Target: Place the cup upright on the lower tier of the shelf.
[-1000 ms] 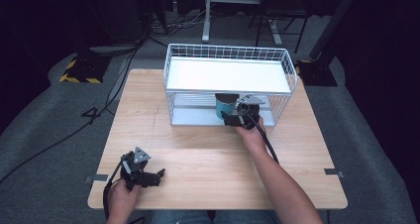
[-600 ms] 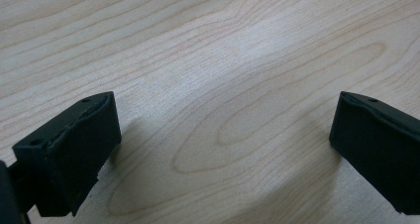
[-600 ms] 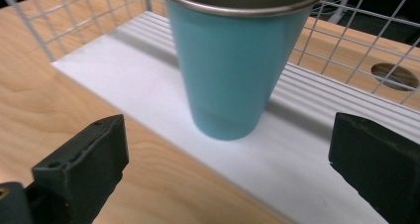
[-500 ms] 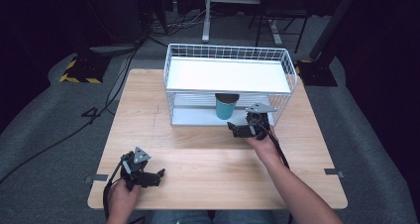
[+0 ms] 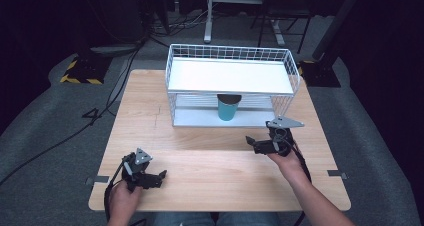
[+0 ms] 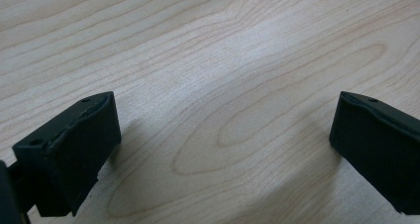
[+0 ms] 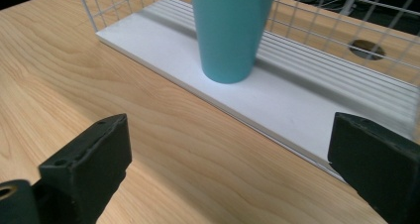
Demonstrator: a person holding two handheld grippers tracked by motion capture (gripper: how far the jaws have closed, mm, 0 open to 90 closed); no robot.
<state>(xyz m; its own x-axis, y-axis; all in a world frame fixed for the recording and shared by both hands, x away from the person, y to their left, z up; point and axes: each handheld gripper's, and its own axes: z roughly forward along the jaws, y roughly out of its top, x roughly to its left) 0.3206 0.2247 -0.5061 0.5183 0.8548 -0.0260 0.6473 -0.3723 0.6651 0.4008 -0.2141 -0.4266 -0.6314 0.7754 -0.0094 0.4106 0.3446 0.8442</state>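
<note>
A teal plastic tumbler (image 5: 229, 108) is shown upright on the lower white shelf of a white wire-mesh rack (image 5: 295, 76) at the far edge of the light wooden counter (image 5: 210, 166). The right tool (image 5: 256, 144) is held released and empty just beside the rack's front. The left tool (image 5: 156, 178) rests spread and empty near the counter's near-left corner. Placement is judged complete; nothing appears left.
</note>
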